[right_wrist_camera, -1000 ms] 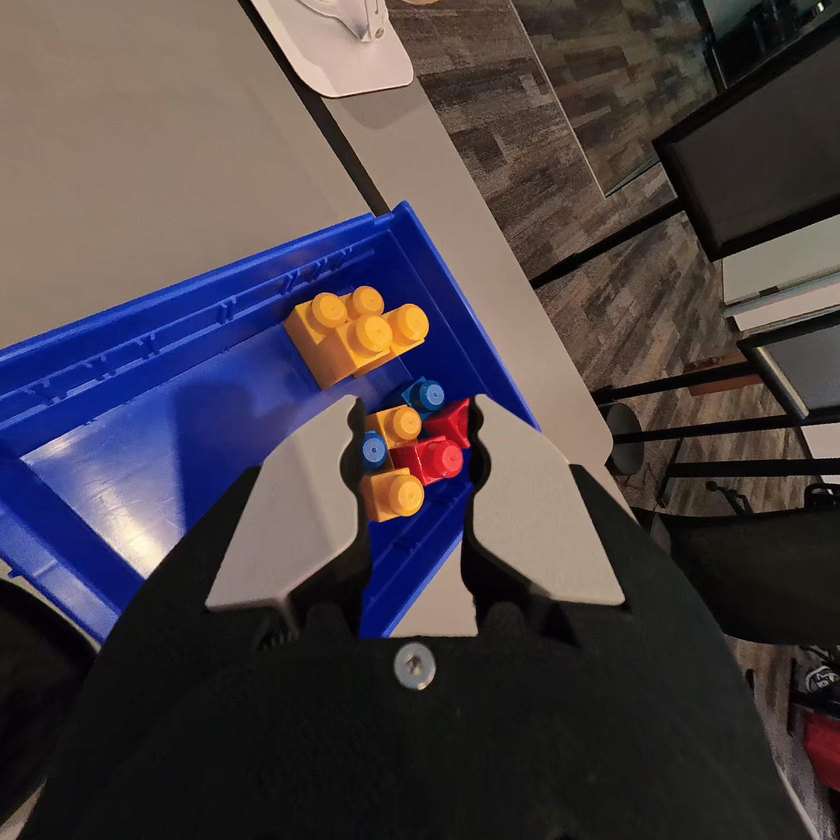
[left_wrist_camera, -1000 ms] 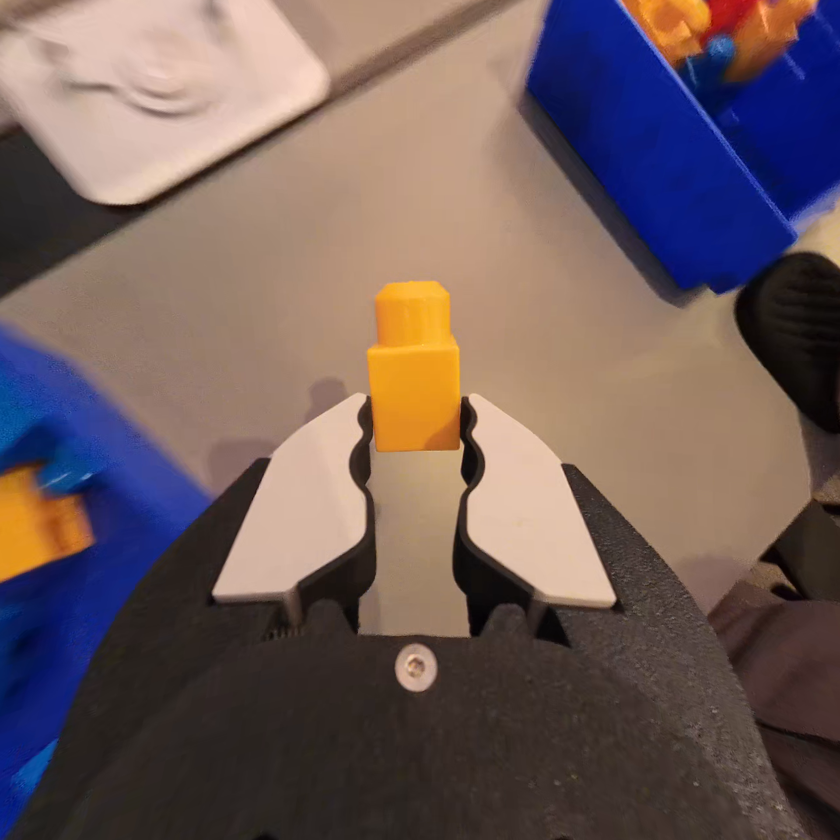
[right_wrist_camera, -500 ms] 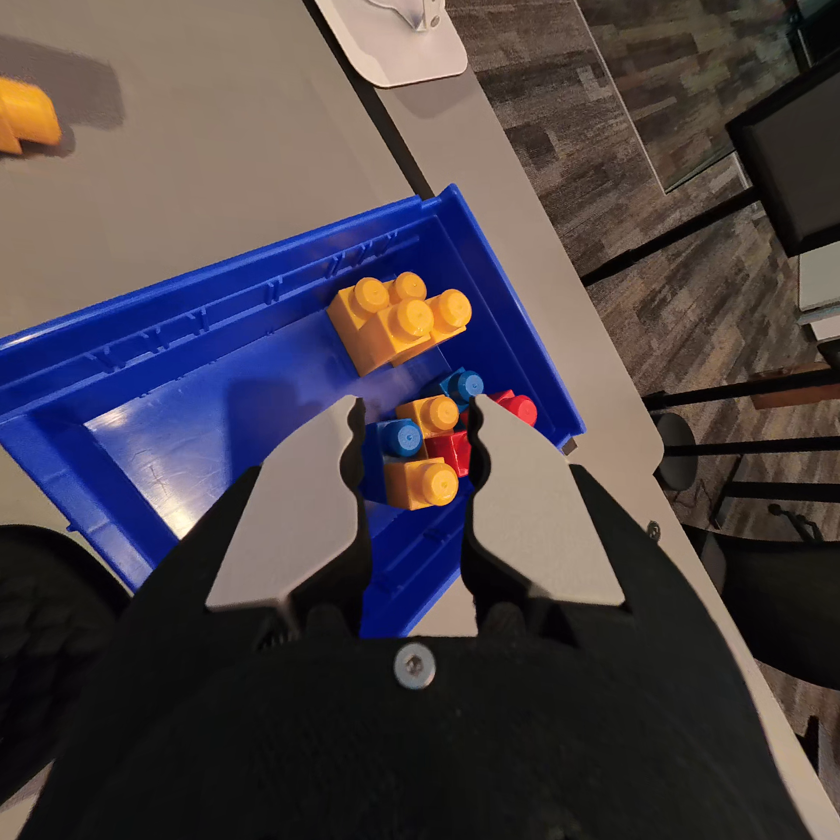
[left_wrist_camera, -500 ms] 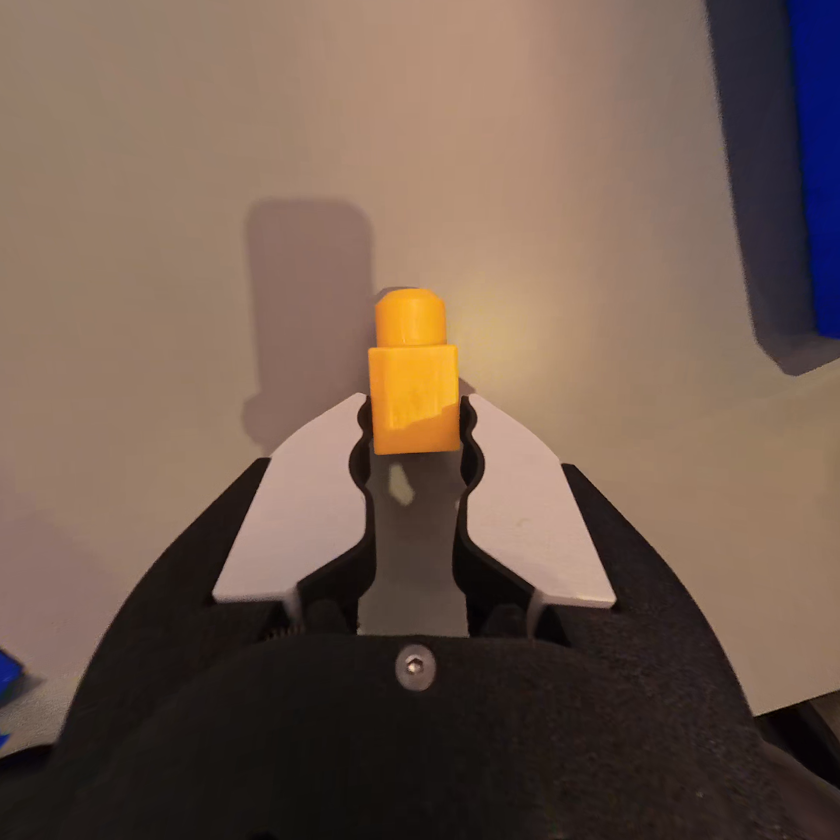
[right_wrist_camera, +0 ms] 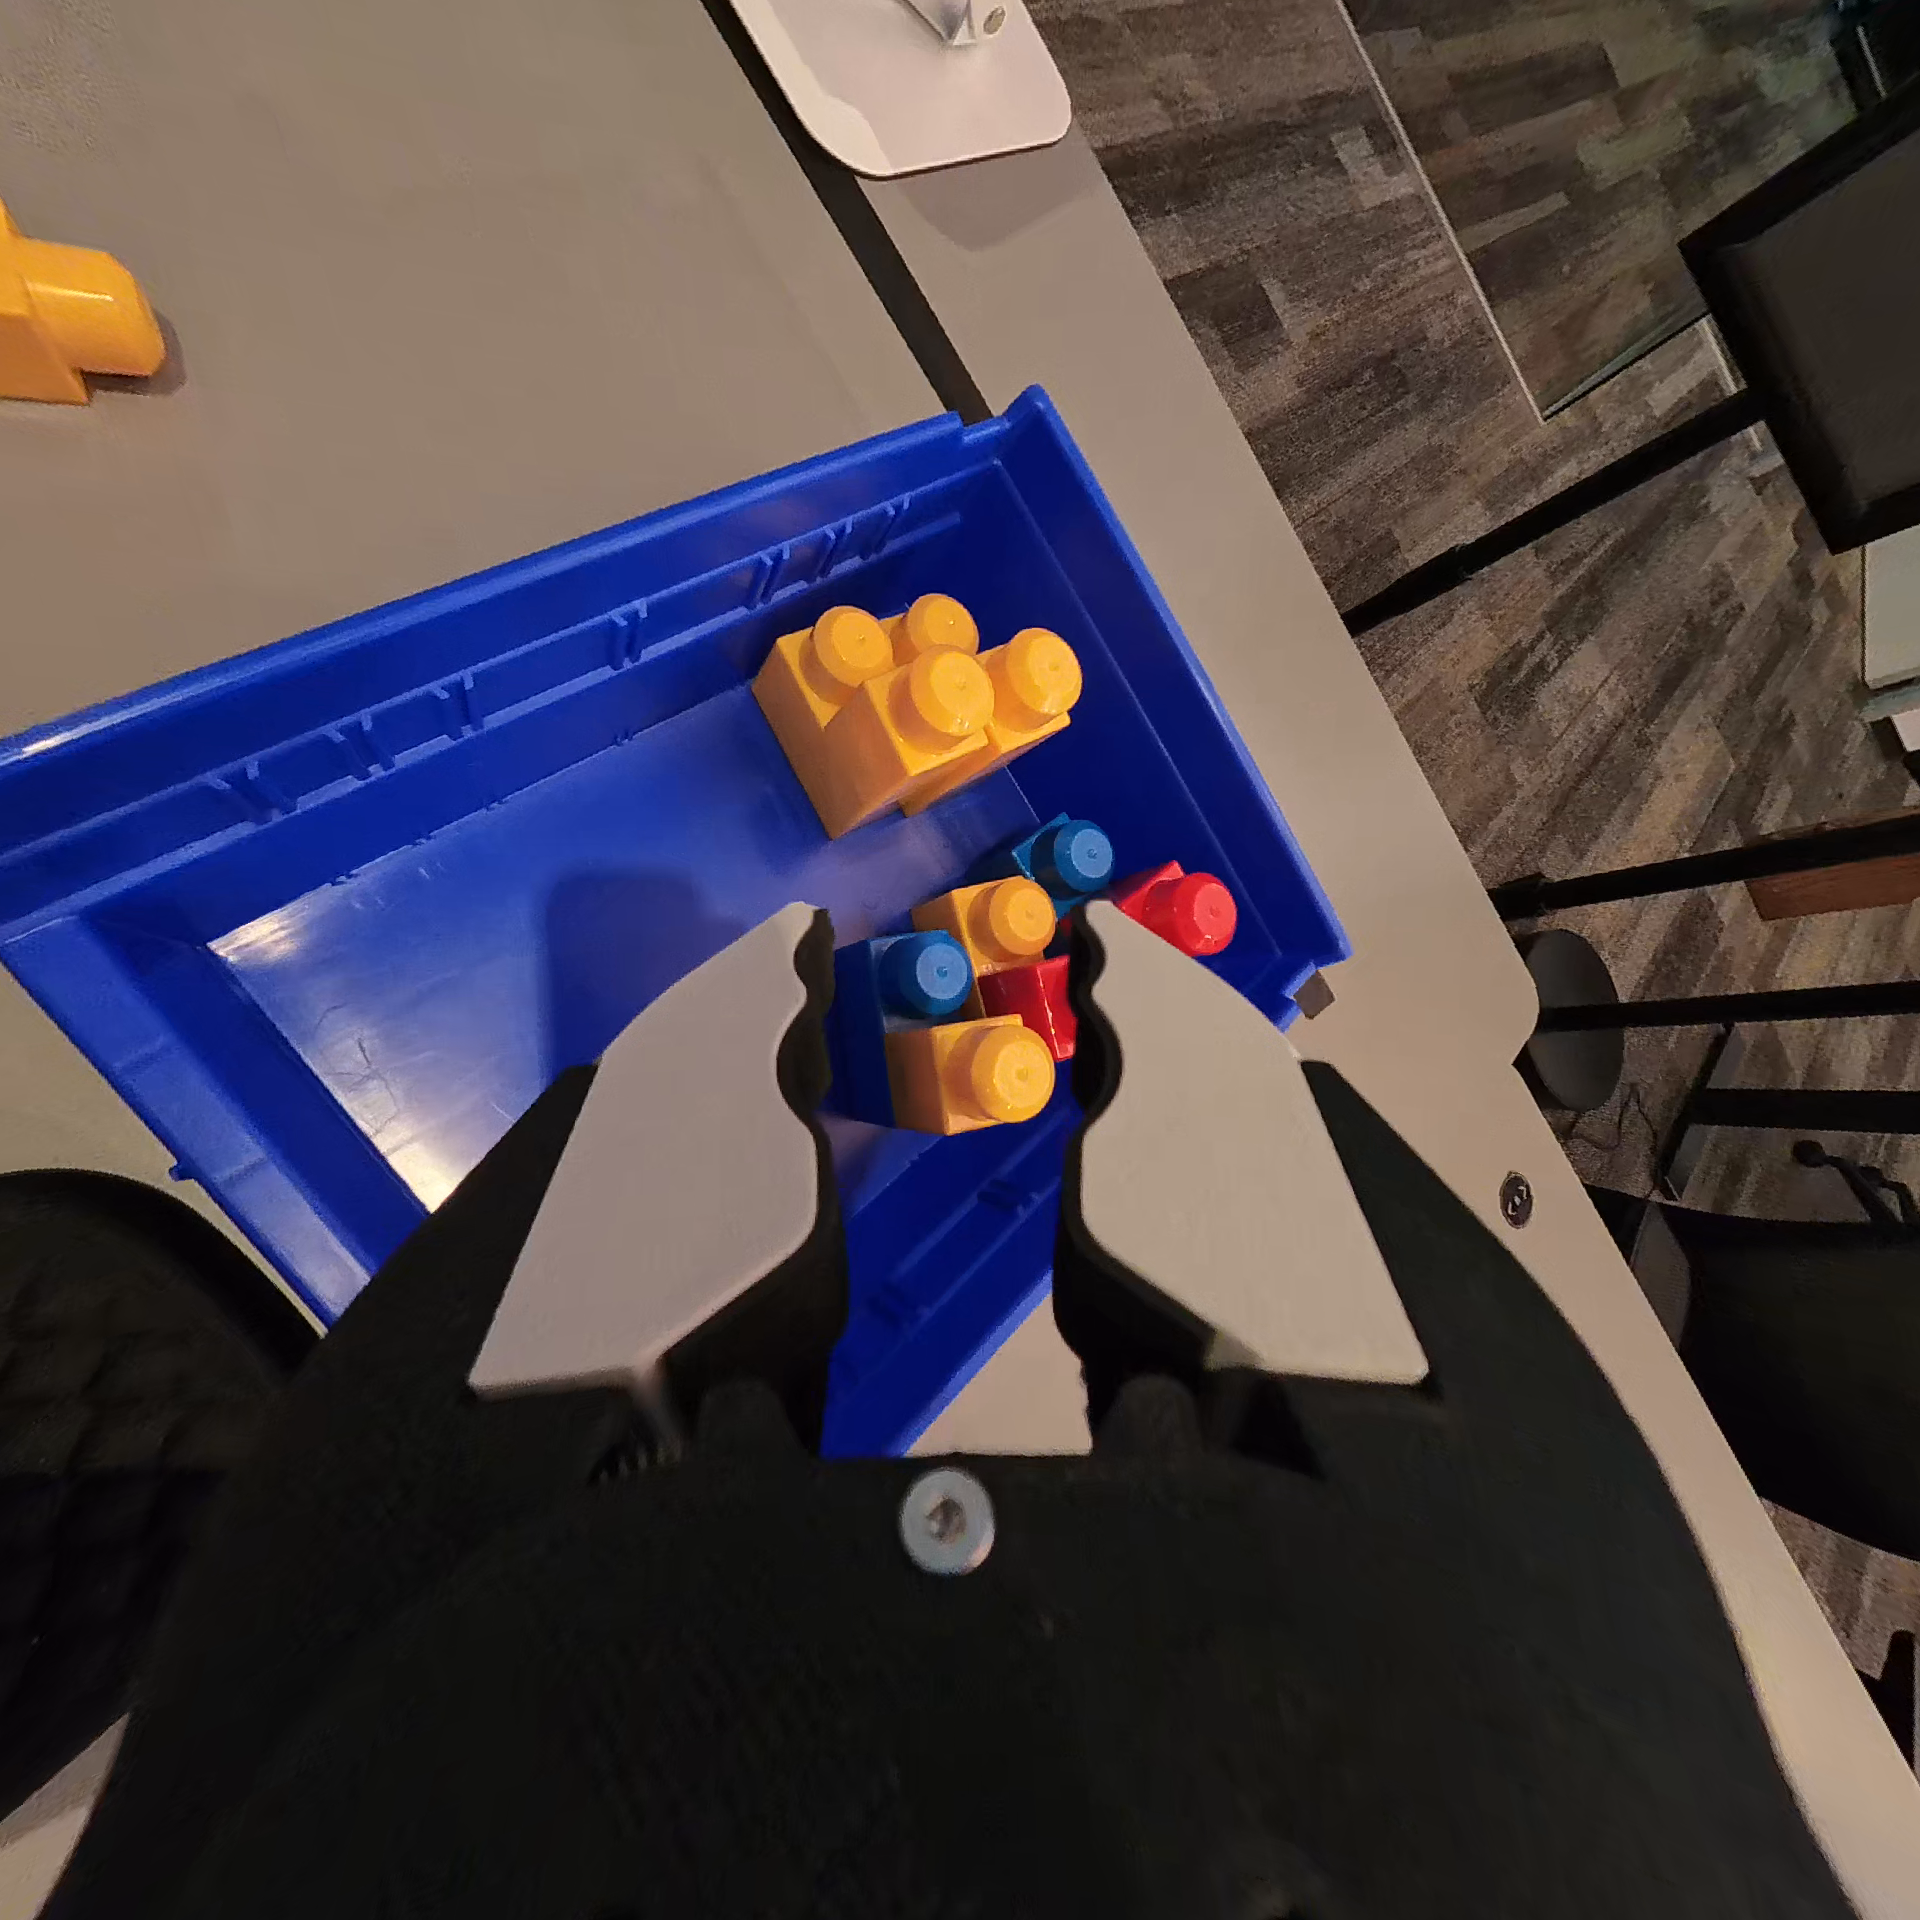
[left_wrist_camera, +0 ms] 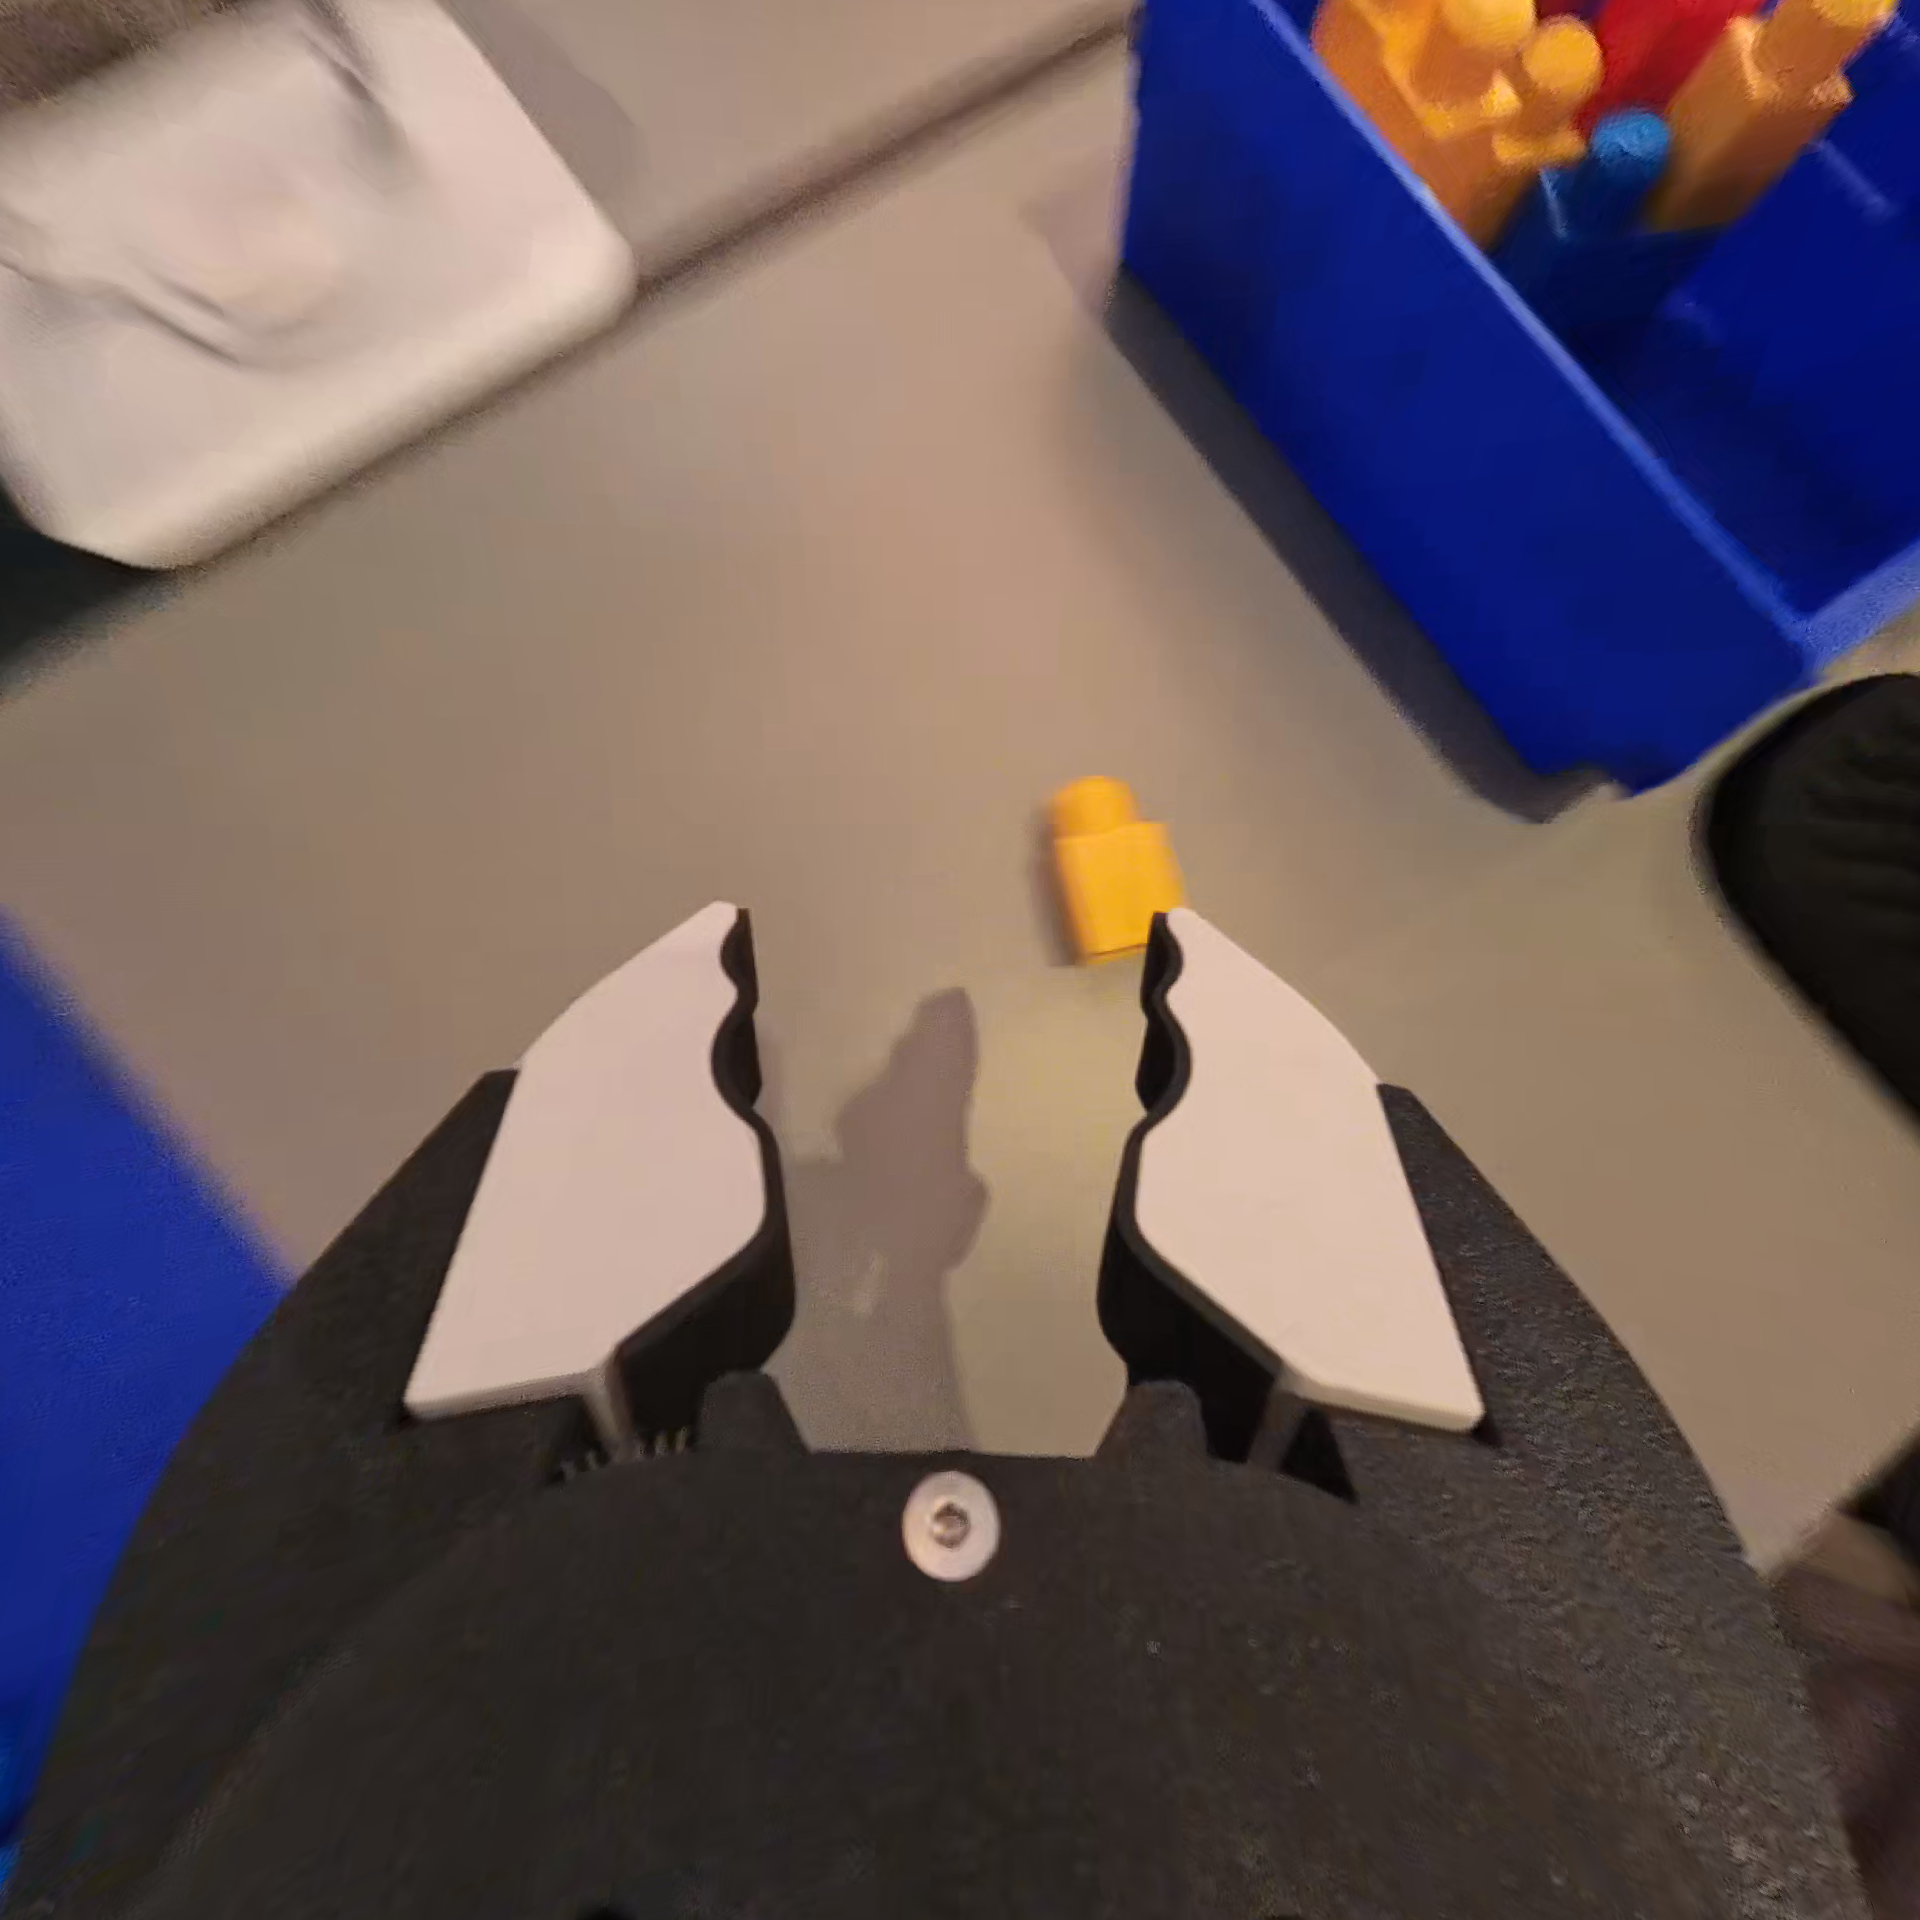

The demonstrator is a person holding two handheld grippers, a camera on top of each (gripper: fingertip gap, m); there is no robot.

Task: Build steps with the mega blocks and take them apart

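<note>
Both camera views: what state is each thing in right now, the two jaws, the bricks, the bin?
Left gripper: jaws open, empty.
Right gripper: jaws open, empty, over the bin.
Single orange brick: loose on the table, on its side.
Blue bin: partly filled; bricks crowd one end.
Four-stud orange brick: in the bin.

Right gripper [right_wrist_camera: 940, 925]: fingers [right_wrist_camera: 665, 1143] parted, nothing between them, above blue bin [right_wrist_camera: 436, 727] | Bin: yellow four-stud cluster [right_wrist_camera: 914, 707] at far wall; small yellow [right_wrist_camera: 971, 1075], blue [right_wrist_camera: 920, 971] and red [right_wrist_camera: 1179, 909] blocks beyond fingertips | Grey surface [right_wrist_camera: 468, 260]: one yellow block [right_wrist_camera: 62, 322] at left edge, white plate [right_wrist_camera: 914, 83] at top.
</note>
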